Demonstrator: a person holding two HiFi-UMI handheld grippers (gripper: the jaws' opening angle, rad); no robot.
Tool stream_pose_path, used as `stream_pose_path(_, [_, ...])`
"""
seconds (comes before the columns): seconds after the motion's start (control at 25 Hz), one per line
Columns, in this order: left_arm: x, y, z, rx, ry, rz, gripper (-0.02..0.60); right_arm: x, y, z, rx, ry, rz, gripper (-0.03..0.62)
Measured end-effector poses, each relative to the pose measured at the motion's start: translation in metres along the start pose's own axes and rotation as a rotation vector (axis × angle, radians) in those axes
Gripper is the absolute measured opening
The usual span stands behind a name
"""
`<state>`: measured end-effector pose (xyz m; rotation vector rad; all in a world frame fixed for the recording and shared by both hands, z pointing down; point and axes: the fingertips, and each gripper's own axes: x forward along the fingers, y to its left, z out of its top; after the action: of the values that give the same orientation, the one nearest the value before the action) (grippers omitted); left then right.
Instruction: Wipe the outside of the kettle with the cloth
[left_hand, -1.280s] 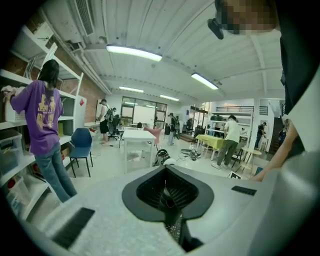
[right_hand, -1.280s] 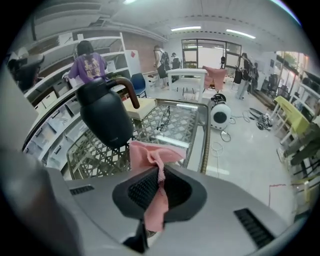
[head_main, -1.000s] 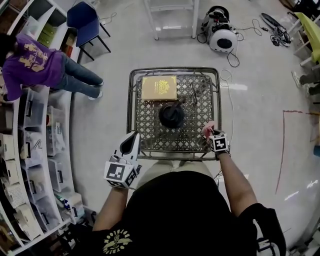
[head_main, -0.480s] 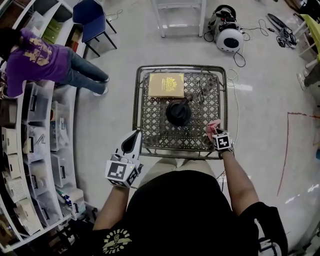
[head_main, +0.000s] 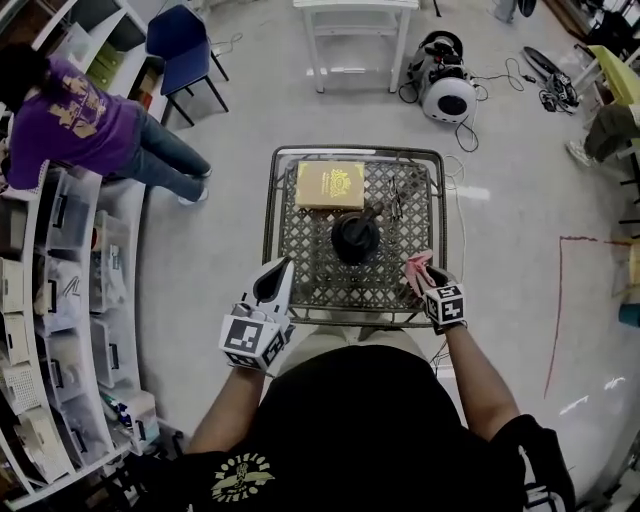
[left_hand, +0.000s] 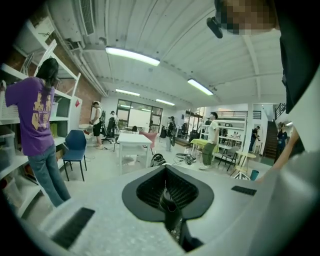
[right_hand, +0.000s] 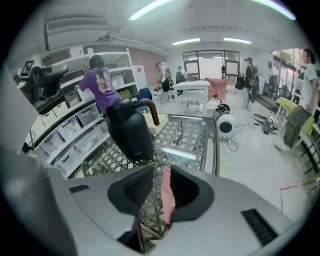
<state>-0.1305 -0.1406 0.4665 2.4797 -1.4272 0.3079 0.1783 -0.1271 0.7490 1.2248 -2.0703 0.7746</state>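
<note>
At the far left a person in a purple top (head_main: 72, 118) leans at a run of shelves (head_main: 55, 290) stacked with clear bins. A blue chair (head_main: 180, 42) stands close behind that person.

Next comes the left claw (head_main: 281, 268), held by the near left corner of the table (head_main: 270, 215). In the left gripper view its two black pads meet at the tip. Only a thin slit lower down lets a bit of the table top show through, and nothing is caught between the pads.

The table is a small metal one with an open lattice top. A flat yellow box (head_main: 330, 184) lies on its far left part. The kettle (head_main: 355, 238), black with a round lid, stands upright in the middle of the table. It is just nearer than the box and apart from both claws. In the right gripper view a brown handle (right_hand: 151, 109) arches from its top.

The right claw (head_main: 424, 282) is at the table's near right corner, tilted downward. Its jaws are opening and stand a moderate way apart. The pink cloth (head_main: 415, 268) hangs between them, lying along the right-hand pad. The other pad stands clear of it, with the lattice showing through the gap. In that view the kettle sits ahead and to the left, and the cloth is not touching it.

Beyond the table are a white table (head_main: 355, 25) and a round white machine (head_main: 446, 88) with cables. A red line (head_main: 556, 300) runs across the floor at the right.
</note>
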Motion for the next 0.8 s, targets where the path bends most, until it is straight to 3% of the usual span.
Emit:
stream_pose_path(0.16, [0.003, 0.002, 0.004, -0.019, -0.018, -0.01, 0.009, -0.034, 0.009, 0.035, 0.011, -0.124, -0.037, 0.014])
stream_pose_path(0.44, [0.009, 0.005, 0.019, -0.03, -0.059, -0.03, 0.009, -0.086, 0.028, 0.099, 0.067, -0.296, -0.052, 0.011])
stream_pose_path(0.8, [0.013, 0.004, 0.043, -0.031, -0.117, -0.074, 0.009, -0.165, 0.075, 0.196, -0.044, -0.543, -0.047, 0.011])
